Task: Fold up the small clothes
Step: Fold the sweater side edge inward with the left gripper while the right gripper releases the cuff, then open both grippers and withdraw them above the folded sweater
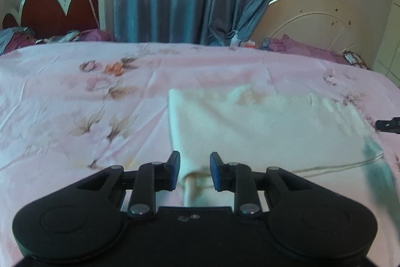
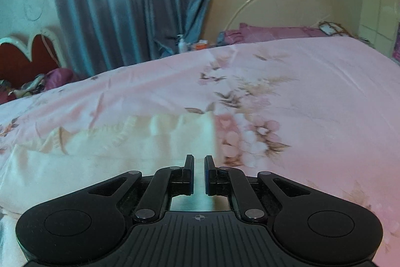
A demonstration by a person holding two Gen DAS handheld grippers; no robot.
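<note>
Left gripper (image 1: 195, 170) is standing with its jaws parted, a corner of the cream garment (image 1: 262, 131) sitting in the gap and neither blue pad pressing on it. Right gripper (image 2: 199, 173) is showing jaws drawn almost together over the garment's right edge, a thin strip of pale cloth in the slit; whether it is truly pinching that cloth, I cannot tell.

Cream garment is lying spread on the pink floral bedsheet (image 1: 62, 91), near the front edge of the bed.

Now the risks. With one side loose and the other nearly clamped, any lift is likely going to pull the cloth lopsided, and the fold line is going to skew. Thin, slippery fabric may be sliding out of that narrow slit. Closing low could also be catching the bedsheet underneath and dragging it up with the garment.

Writing or brands: nothing readable is showing, only a small crosshair mark on the right gripper's body.
</note>
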